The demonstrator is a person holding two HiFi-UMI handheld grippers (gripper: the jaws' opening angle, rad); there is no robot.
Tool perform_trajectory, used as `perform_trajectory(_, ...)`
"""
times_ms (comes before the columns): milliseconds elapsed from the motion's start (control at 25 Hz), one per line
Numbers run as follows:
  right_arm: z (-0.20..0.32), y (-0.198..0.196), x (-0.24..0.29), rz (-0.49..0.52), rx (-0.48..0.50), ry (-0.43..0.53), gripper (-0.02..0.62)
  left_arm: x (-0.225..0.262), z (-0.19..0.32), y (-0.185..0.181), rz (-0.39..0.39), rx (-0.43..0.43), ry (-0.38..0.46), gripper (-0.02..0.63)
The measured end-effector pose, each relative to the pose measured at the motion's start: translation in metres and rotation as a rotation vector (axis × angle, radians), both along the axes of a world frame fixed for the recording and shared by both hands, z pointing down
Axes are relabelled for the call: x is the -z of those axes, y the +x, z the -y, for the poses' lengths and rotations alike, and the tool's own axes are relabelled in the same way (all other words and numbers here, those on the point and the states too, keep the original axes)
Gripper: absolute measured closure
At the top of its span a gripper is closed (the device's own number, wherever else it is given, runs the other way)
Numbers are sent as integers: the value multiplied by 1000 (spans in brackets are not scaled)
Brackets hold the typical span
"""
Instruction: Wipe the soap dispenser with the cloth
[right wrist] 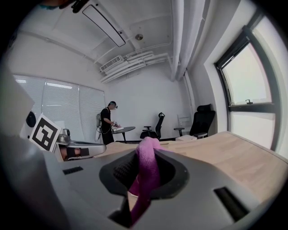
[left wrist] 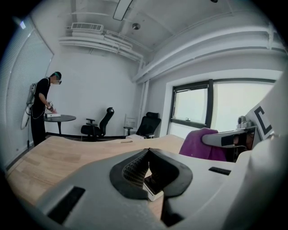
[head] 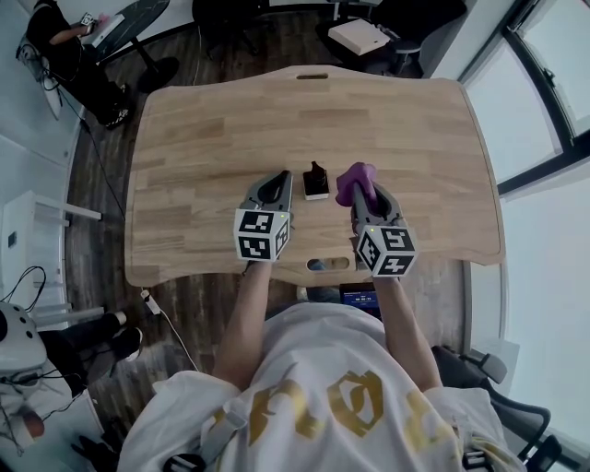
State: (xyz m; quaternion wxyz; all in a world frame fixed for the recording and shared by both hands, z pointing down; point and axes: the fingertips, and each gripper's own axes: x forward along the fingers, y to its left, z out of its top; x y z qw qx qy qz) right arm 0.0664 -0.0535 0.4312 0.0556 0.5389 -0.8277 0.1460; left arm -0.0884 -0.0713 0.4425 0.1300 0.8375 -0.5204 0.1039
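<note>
On the near half of the wooden table (head: 212,129), seen from the head view, the soap dispenser (head: 315,182) stands upright, a small dark bottle on a pale base, between the two grippers and touching neither. The left gripper (head: 280,178) sits just to its left with its tips drawn together and nothing in them. The right gripper (head: 359,192) sits just to its right with a purple cloth (head: 355,180) bunched at its tip. Further back, a person (head: 64,51) stands beside a round table (head: 129,20). In the left gripper view, the left gripper (left wrist: 147,152) has its jaws meeting at the tips, empty. Through the hollow behind them shows part of the soap dispenser (left wrist: 152,185), resting on the table beyond rather than gripped. Off to the right hangs the cloth (left wrist: 201,144), with the right gripper (left wrist: 225,137) carrying it. In the right gripper view, the right gripper (right wrist: 145,153) is clamped on the cloth (right wrist: 145,177), a purple fold rising above the tips and trailing down between the jaws. The left gripper (right wrist: 78,149) lies level at the left, and the person (right wrist: 107,122) stands far back by the blinds, near some black office chairs (right wrist: 200,120).
</note>
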Motion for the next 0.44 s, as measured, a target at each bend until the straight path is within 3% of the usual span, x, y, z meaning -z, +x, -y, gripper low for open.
perform_trajectory(440, -4, -5, 1, 3, 14, -8, 543, 6, -4, -3, 2, 6, 12, 597)
